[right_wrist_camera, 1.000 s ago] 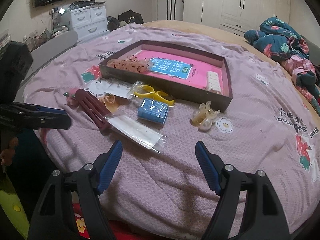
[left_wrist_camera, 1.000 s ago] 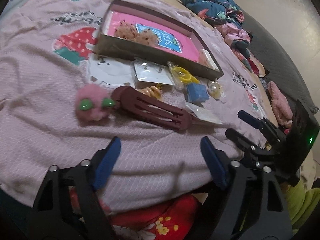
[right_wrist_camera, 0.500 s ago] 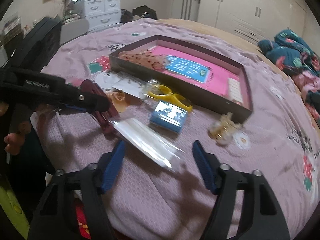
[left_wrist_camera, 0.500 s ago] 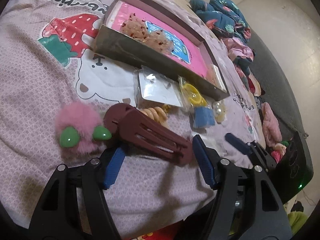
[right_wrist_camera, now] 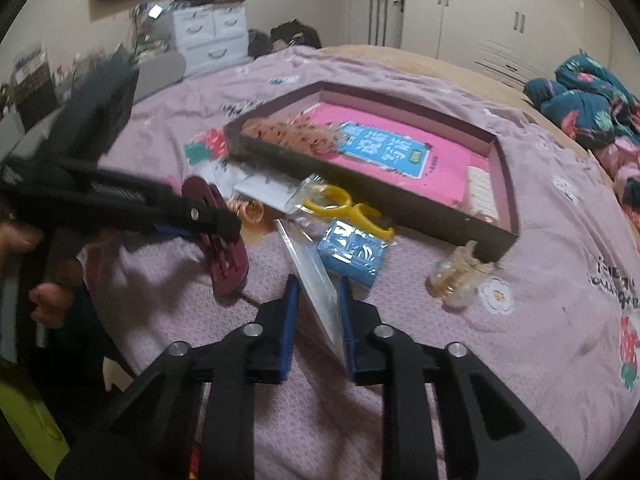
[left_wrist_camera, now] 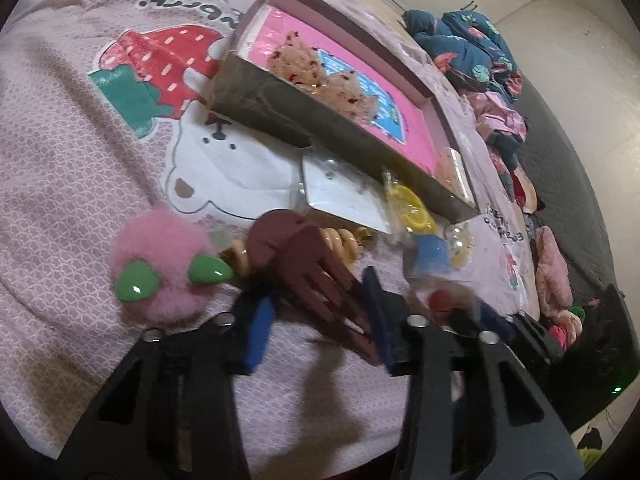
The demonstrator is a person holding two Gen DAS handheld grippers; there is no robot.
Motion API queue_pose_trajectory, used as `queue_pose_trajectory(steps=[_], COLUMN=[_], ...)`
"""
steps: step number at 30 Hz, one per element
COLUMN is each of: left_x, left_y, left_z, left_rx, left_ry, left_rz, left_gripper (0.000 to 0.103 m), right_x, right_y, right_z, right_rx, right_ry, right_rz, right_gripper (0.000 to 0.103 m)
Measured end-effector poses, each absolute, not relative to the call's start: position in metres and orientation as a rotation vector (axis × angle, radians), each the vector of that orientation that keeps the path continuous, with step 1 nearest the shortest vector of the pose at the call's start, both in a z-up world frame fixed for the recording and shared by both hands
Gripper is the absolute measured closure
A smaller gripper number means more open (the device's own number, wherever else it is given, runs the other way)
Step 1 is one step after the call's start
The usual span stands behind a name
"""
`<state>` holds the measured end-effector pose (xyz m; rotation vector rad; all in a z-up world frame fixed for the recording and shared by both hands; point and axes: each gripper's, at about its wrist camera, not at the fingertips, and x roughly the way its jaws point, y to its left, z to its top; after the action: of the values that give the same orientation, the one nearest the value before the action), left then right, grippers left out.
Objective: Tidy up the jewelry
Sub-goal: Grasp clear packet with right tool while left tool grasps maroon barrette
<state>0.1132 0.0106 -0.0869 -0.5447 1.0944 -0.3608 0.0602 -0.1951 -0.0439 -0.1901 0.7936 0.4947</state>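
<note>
A maroon hair clip (left_wrist_camera: 312, 276) lies on the pink bedspread between the blue pads of my left gripper (left_wrist_camera: 318, 320). The jaws are closing and the pads press on it and have turned it. In the right wrist view the left gripper (right_wrist_camera: 224, 224) sits over the same clip (right_wrist_camera: 228, 264). My right gripper (right_wrist_camera: 318, 312) is closing on a clear plastic packet (right_wrist_camera: 316, 280), which stands on edge, pinched between its pads. The shallow box (right_wrist_camera: 360, 200) with a pink floor lies beyond, holding speckled scrunchies (left_wrist_camera: 304, 60).
A pink pompom (left_wrist_camera: 160, 256), a peach spiral tie (left_wrist_camera: 340, 240), a white card (left_wrist_camera: 344, 196), a yellow piece (right_wrist_camera: 336, 200), a blue packet (right_wrist_camera: 352, 252) and a clear claw clip (right_wrist_camera: 456, 276) lie before the box. Clothes (right_wrist_camera: 584, 104) are heaped at the right.
Both grippers moved forward and down and closed, the left around the maroon clip, which has swung round, the right around the clear packet, which now stands on edge.
</note>
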Motion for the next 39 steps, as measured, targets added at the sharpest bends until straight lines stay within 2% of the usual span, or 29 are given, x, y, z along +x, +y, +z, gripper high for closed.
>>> queue_pose_trajectory(steps=[3,5,7,24,39], left_x=[0.112,0.111,0.108,0.074,0.091], left_y=[0.013,0.015,0.013,0.016,-0.021], left_z=[-0.086,-0.086,-0.085,-0.043,-0.004], left_rx=[-0.544,-0.569,-0.557,-0.473,-0.362], left_ry=[1.088,1.084,1.08,0.988,0.915], left_rz=[-0.363,-0.39,-0.402,-0.438,-0.505], left_gripper=[0.081,0.092,0.095,0.099,0.099], right_x=[0.058,0.057,0.056,0.045,0.051], right_y=[-0.205,-0.21,-0.214,-0.228,-0.248], right_z=[-0.036,-0.032,-0.029,-0.02,-0.006], right_rx=[-0.154,-0.13,-0.11,-0.021,0.042], right_ry=[0.774,0.767,0.759,0.748,0.724], right_rz=[0.478,0.474,0.467,0.474,0.428], right_gripper=[0.086,0.089,0.09,0.09,0.09])
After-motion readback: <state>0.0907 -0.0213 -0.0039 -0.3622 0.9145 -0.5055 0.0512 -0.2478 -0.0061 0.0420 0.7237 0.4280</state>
